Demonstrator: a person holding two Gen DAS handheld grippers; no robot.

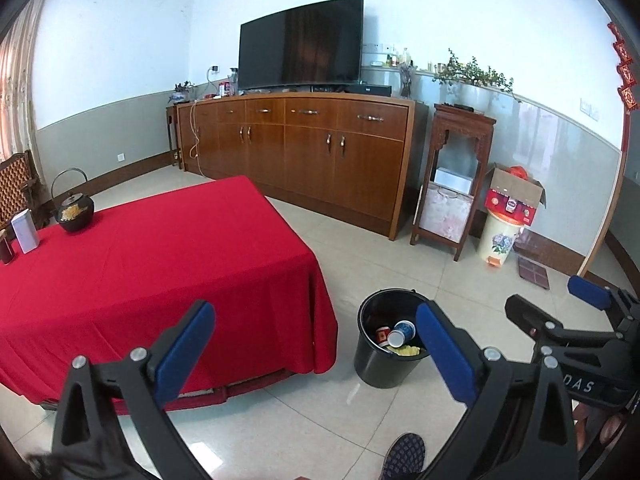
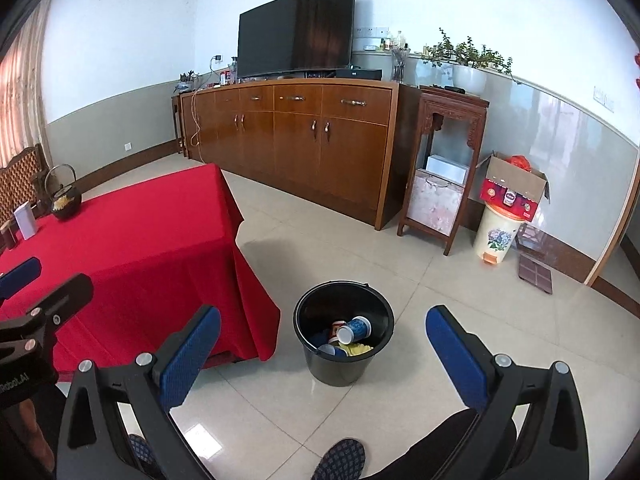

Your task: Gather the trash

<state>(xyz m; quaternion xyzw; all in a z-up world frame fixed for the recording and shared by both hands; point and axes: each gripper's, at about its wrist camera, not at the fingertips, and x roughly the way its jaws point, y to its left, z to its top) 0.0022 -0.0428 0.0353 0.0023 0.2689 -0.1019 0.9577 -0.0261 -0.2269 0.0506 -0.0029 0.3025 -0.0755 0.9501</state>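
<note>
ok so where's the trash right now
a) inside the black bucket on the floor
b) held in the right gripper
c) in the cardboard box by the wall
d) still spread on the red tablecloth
a: paper cups and a yellow scrap lie inside the black bucket on the floor beside the red-covered table, while the left gripper and the right gripper are both open and hold nothing.

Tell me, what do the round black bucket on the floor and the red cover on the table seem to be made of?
The round black bucket looks like smooth moulded plastic, with a faint sheen on its wall. The red cover seems to be matte woven cloth: it hangs in soft folds at the table corner.
</note>
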